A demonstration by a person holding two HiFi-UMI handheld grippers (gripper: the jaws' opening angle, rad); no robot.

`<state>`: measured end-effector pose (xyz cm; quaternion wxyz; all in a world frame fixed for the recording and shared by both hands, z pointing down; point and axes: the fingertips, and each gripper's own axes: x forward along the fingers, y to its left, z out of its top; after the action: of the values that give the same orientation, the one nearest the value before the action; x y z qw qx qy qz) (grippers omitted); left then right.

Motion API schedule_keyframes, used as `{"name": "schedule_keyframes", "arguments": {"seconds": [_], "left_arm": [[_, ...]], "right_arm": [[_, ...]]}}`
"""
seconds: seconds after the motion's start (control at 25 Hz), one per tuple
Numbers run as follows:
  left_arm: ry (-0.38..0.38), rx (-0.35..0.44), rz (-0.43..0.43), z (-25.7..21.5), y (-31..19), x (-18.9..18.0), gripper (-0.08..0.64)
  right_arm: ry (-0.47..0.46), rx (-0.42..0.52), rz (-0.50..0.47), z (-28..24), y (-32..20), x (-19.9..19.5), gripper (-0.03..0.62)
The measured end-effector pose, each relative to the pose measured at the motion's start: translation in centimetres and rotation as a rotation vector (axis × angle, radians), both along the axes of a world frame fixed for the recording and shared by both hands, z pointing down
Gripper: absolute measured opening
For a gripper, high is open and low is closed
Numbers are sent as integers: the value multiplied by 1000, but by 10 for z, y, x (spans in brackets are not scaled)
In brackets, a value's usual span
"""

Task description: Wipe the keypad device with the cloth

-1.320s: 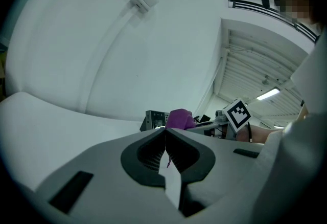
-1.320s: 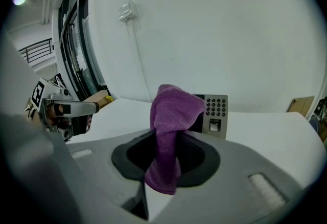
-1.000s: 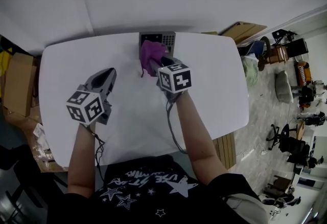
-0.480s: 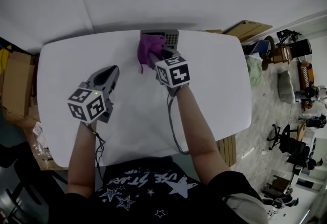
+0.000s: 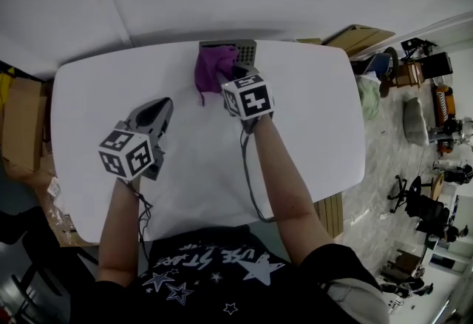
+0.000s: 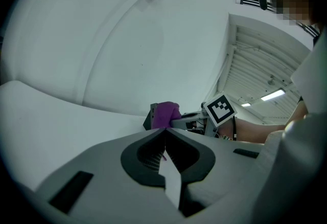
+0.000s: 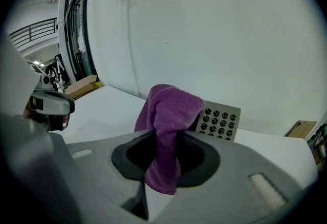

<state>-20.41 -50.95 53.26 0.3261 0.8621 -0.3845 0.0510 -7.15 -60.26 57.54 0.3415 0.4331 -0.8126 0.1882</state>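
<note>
We've got the right gripper [image 7: 164, 146] clamped tight on the purple cloth [image 7: 171, 110], which is bunched over the left side of the keypad device [image 7: 220, 124]. Reckon we're mid-wipe: the button grid on its right side is uncovered and probably needs a pass. The left gripper [image 6: 164, 141] is closed on nothing, well back from the device.

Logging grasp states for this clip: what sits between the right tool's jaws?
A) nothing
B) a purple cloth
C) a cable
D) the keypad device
B: the right tool is clamped on the purple cloth, which bunches up in front of the keypad device.
</note>
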Motion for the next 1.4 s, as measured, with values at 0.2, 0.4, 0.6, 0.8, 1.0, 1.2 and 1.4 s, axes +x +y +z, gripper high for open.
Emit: {"name": "schedule_keyframes", "arguments": {"seconds": [0.2, 0.4, 0.6, 0.8, 1.0, 1.2, 1.4], "left_arm": [[1, -4, 6, 1, 0, 6, 9], [1, -12, 12, 3, 0, 14, 9], [-3, -13, 24, 3, -1, 23, 9], [-3, -14, 33, 3, -2, 30, 9], [-3, -13, 43, 4, -2, 37, 9], [-10, -9, 48, 2, 0, 42, 9], [-34, 28, 87, -6, 5, 51, 9]], "right_arm": [[-8, 0, 27, 0, -3, 10, 94], [-11, 1, 65, 1, -8, 29, 94], [-16, 1, 107, 0, -12, 52, 95], [-25, -5, 146, 0, -15, 71, 94], [-24, -12, 194, 4, -15, 92, 95], [-16, -19, 255, 4, -11, 117, 95], [-17, -15, 301, 1, -4, 138, 94]]}}
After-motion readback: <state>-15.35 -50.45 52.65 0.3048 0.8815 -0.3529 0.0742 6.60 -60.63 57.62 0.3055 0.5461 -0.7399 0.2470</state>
